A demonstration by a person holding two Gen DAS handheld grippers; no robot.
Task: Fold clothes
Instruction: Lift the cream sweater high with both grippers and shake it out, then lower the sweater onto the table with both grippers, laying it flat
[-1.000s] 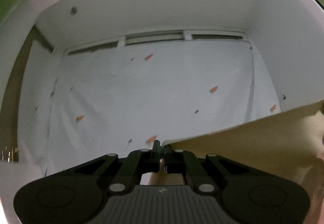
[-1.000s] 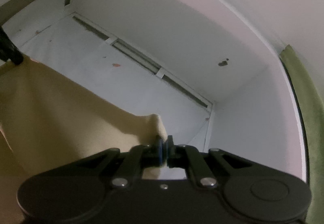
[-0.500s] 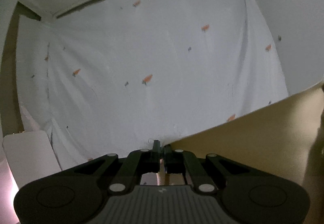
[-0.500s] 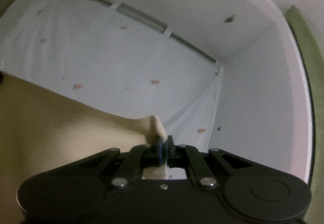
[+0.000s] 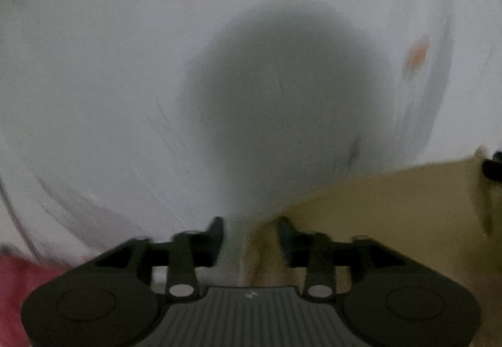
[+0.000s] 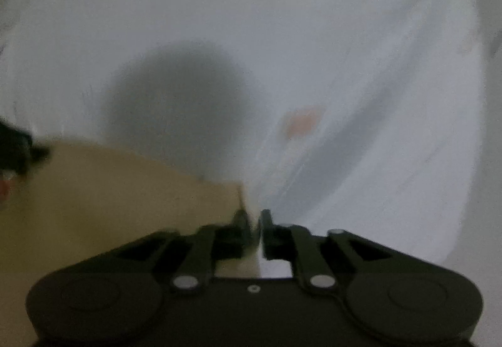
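A pale yellow cloth (image 5: pixel 392 206) lies flat on a white sheet (image 5: pixel 125 65) printed with small orange marks. My left gripper (image 5: pixel 249 228) is open just above the sheet, with the cloth's left corner edge running between its fingers and untouched by them. In the right wrist view the same cloth (image 6: pixel 109 190) fills the lower left, its right corner ending at my right gripper (image 6: pixel 254 217). That gripper's jaws stand a narrow gap apart, and the corner lies against the left finger. Both views are motion-blurred.
The white sheet (image 6: pixel 360 33) fills both views, with a round dark shadow ahead of each gripper. Something red or pink (image 5: pixel 15 290) shows at the lower left of the left wrist view. Each gripper's tip shows at the edge of the other's view.
Both grippers have dropped from well above the sheet to just over it, laying the yellow cloth down. The left jaws have opened wide and the right jaws have parted slightly.
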